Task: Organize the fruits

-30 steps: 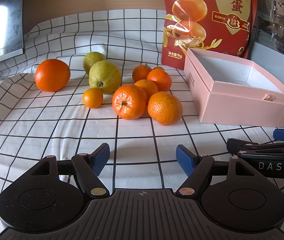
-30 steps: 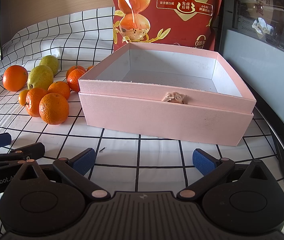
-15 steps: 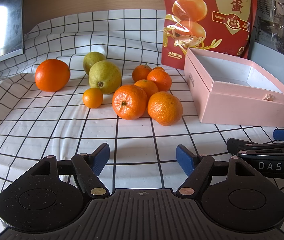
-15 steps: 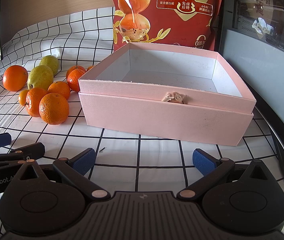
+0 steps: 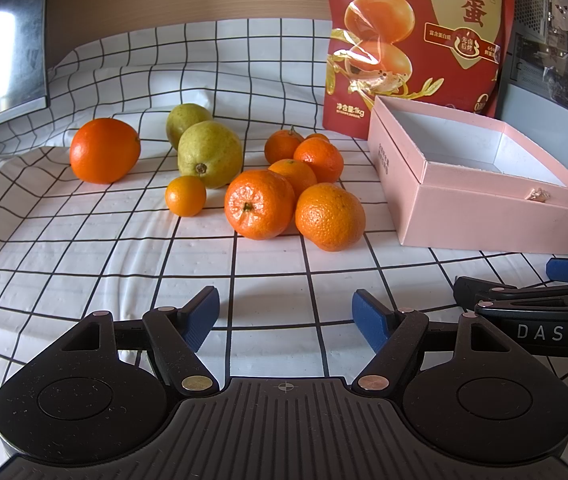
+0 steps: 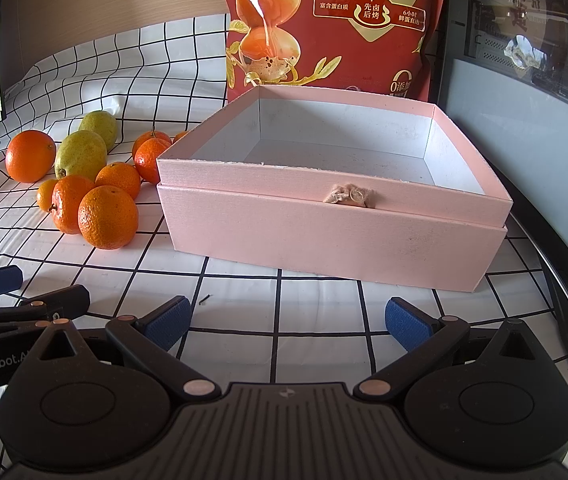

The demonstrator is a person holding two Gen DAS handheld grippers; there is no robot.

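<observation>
Fruits sit loose on the checked cloth (image 5: 84,264), left of the pink box (image 6: 323,236); box is empty. Nothing has shifted over the last sec, so sorting hasn't begun. Big orange (image 5: 104,150) far left, two pears (image 5: 210,154) behind, mandarins (image 5: 259,204) clustered nr the box. Left gripper (image 5: 285,314) & right gripper (image 6: 287,324): jaws released, holding nothing. Right view alone shows the box floor; left view alone separates each fruit, incl. the tiny kumquat (image 5: 185,195).

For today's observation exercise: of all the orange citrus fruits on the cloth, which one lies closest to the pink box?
The mandarin at the front right of the cluster: it sits nearest the pink box, beside the stem-forward mandarin.
</observation>
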